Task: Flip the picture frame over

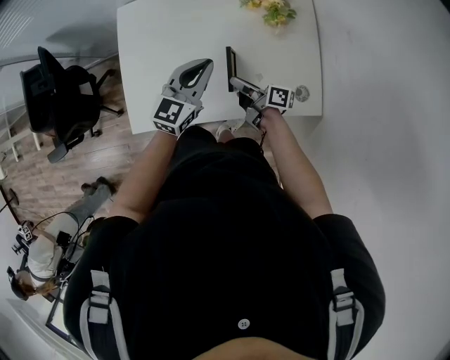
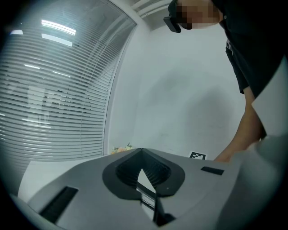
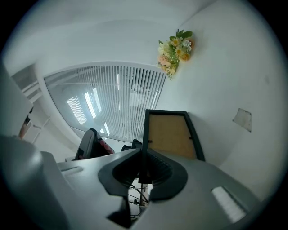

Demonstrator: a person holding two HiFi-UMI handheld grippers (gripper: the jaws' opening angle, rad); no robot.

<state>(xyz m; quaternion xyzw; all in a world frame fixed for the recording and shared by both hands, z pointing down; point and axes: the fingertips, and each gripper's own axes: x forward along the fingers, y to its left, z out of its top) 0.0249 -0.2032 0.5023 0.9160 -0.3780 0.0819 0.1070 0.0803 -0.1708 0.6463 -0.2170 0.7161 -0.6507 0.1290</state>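
The picture frame (image 1: 229, 67) has a black border and stands on its edge on the white table (image 1: 162, 35), so the head view shows it as a thin dark strip. My right gripper (image 1: 235, 84) is shut on its near edge. The right gripper view shows the frame's brown backing (image 3: 173, 134) rising from between the jaws of the right gripper (image 3: 141, 155). My left gripper (image 1: 204, 68) hovers just left of the frame, apart from it. Its fingertips meet and nothing is between them. In the left gripper view the left gripper (image 2: 141, 152) faces the wall and the frame is out of sight.
A bunch of artificial flowers (image 1: 275, 10) lies at the table's far edge. A small round marker tag (image 1: 301, 93) sits near the table's right corner. A black office chair (image 1: 60, 98) stands on the wood floor to the left. My body hides the table's near edge.
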